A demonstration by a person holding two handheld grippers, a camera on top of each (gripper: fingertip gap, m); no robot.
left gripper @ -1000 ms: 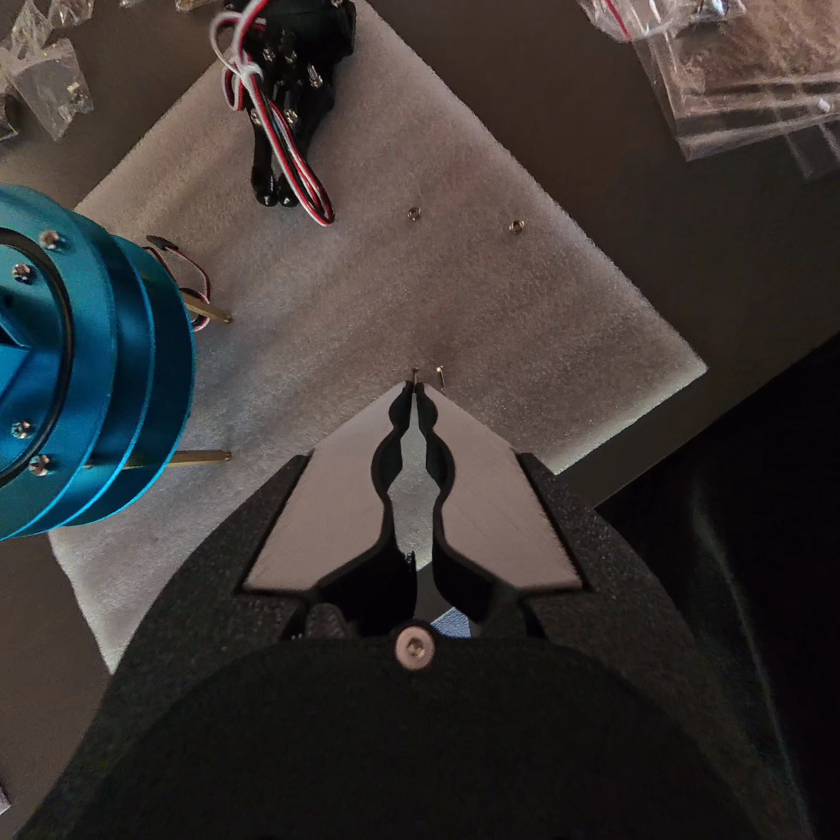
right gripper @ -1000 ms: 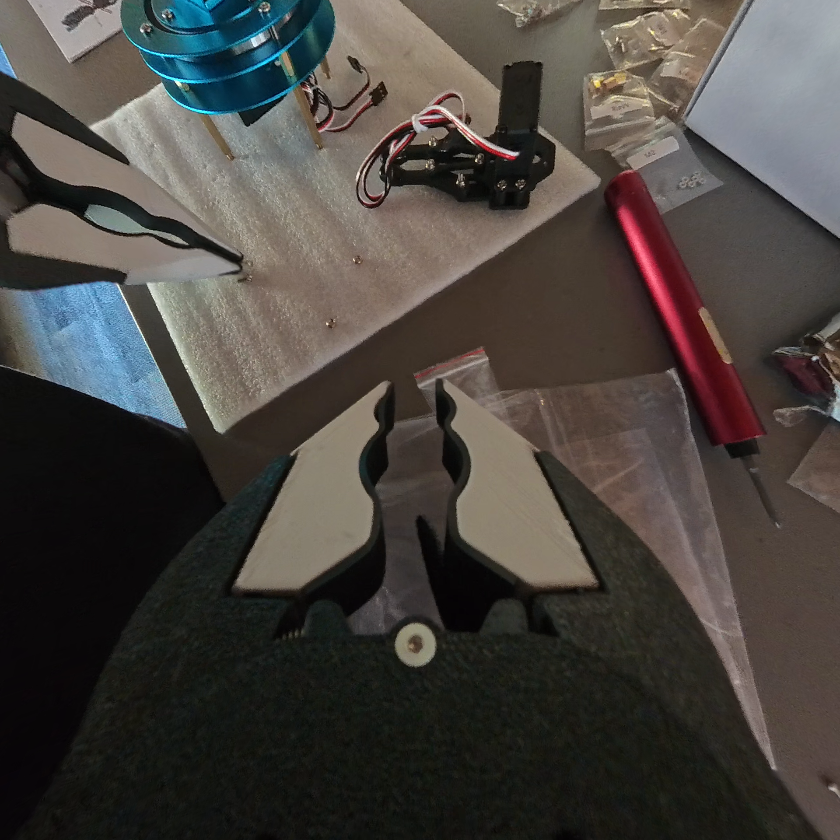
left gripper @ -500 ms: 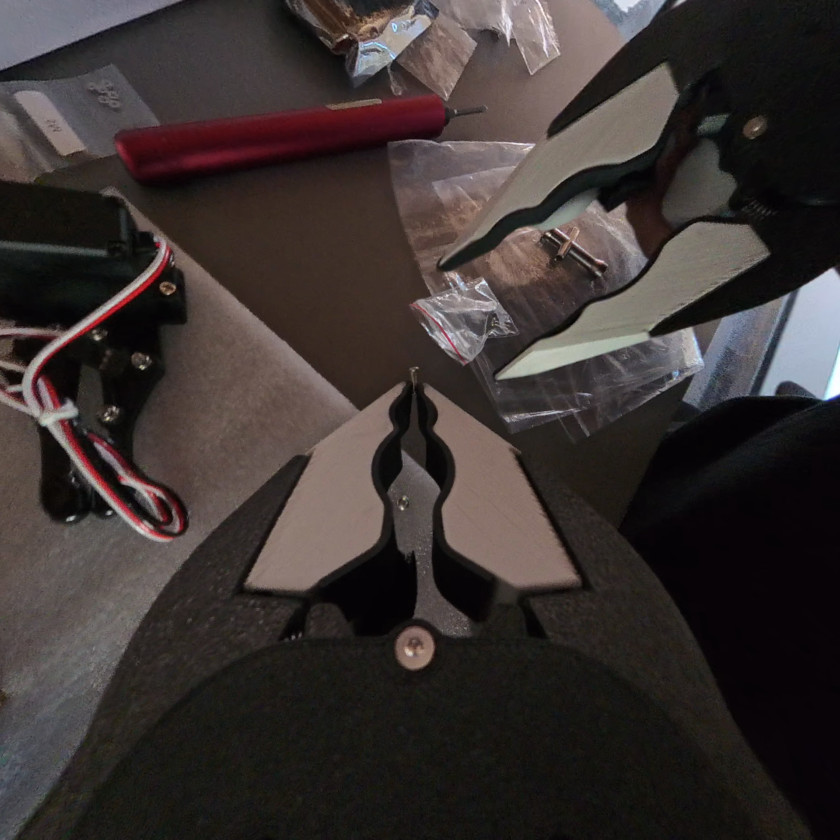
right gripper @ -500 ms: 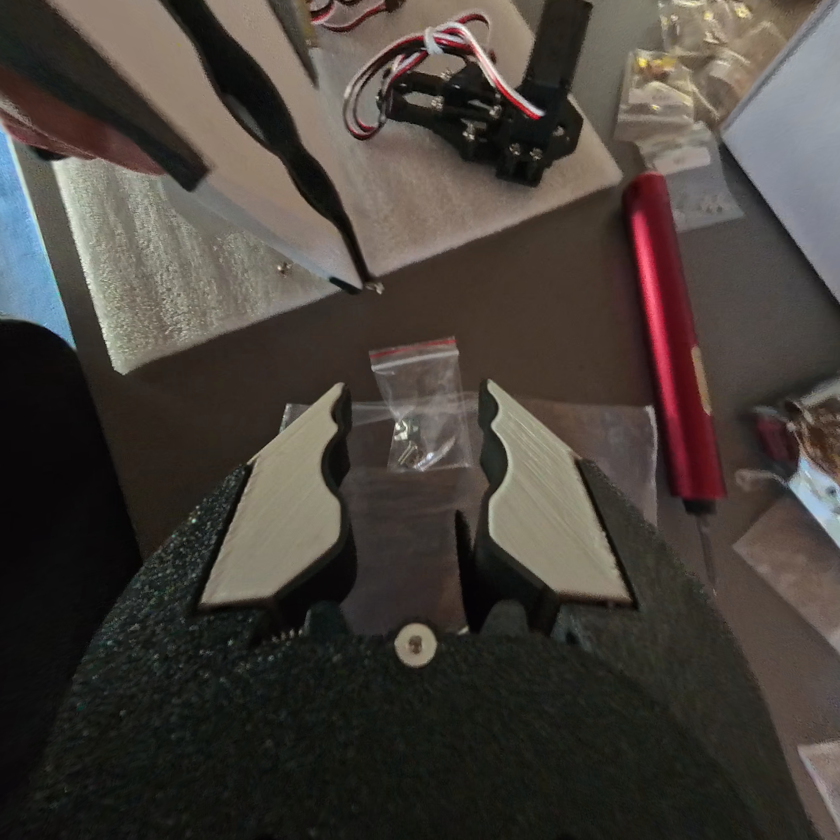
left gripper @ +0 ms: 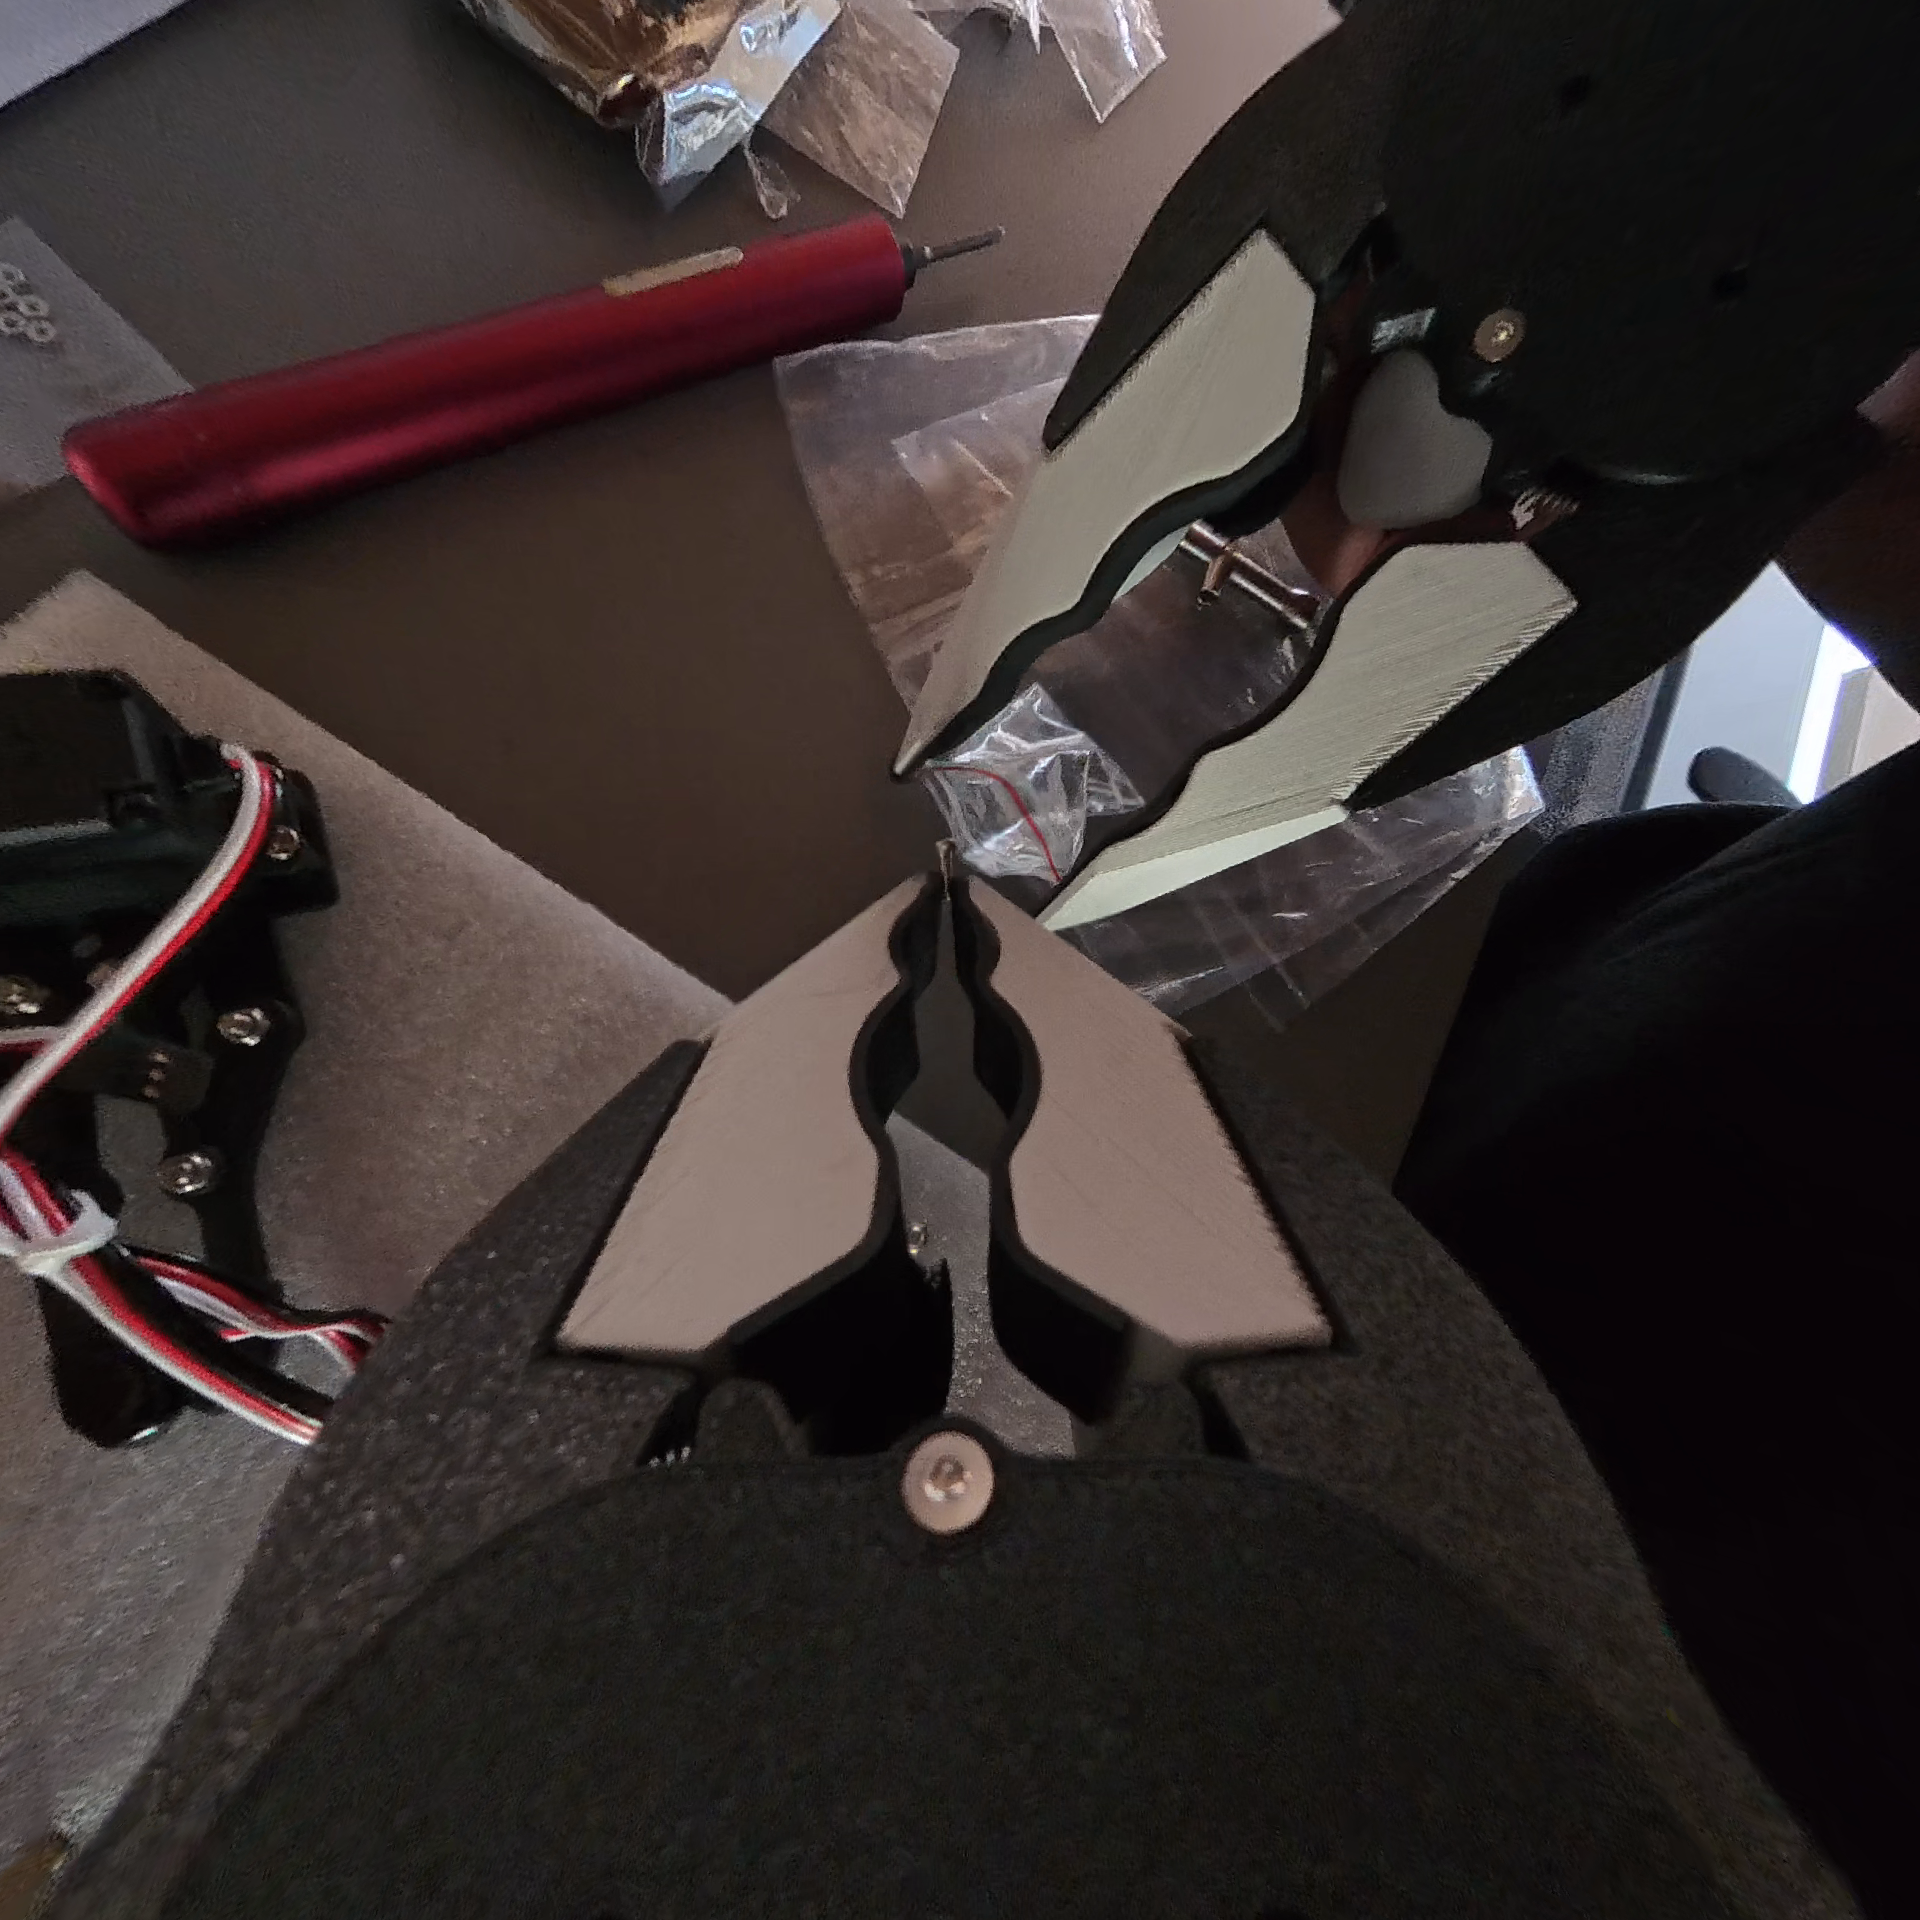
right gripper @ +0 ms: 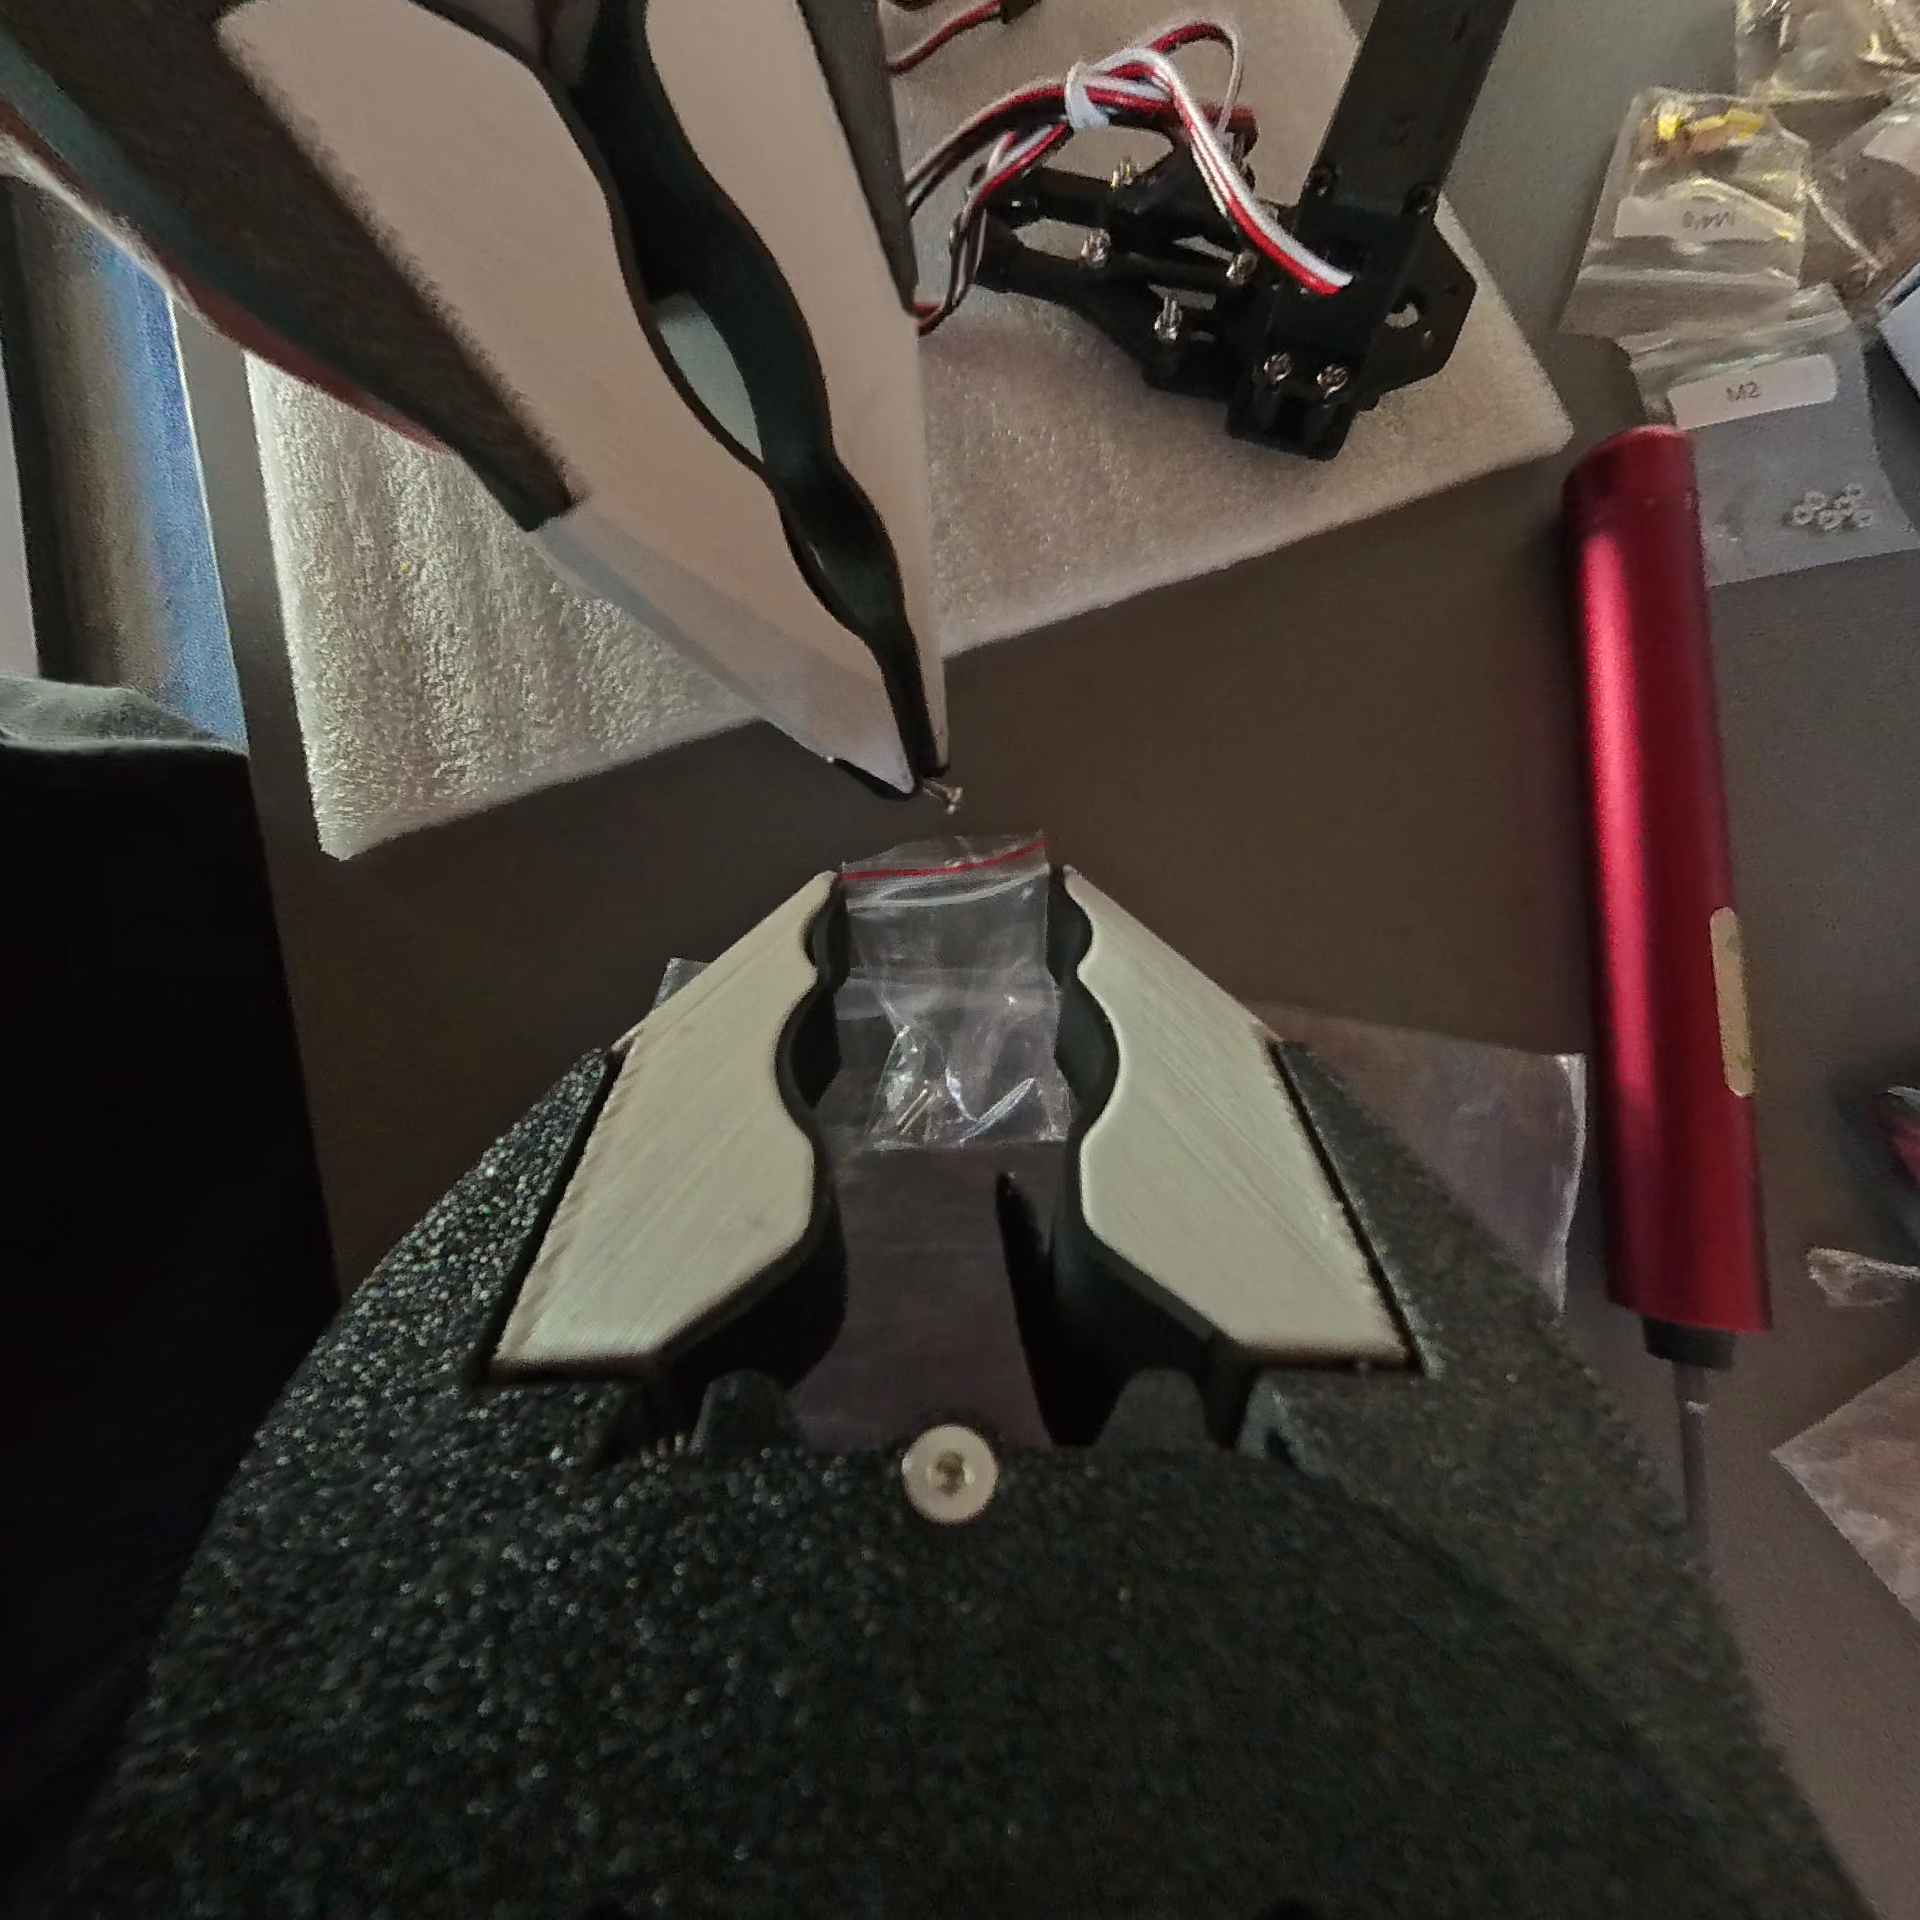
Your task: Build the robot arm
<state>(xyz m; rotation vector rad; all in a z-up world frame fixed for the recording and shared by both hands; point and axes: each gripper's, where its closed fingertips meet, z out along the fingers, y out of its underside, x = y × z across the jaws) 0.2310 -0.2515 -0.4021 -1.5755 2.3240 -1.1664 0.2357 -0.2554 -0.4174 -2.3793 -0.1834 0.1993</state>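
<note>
Right tongs (right gripper: pixel 948 894) lowered, spread around small bag (right gripper: pixel 951 1023), left tongs (left gripper: pixel 943 883) pinching tiny screw (left gripper: pixel 945 858)

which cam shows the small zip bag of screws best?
Right wrist view: the small zip bag lies flat between the open right gripper fingers, screws visible inside. Left wrist view shows it crumpled and partly hidden behind that gripper.
</note>
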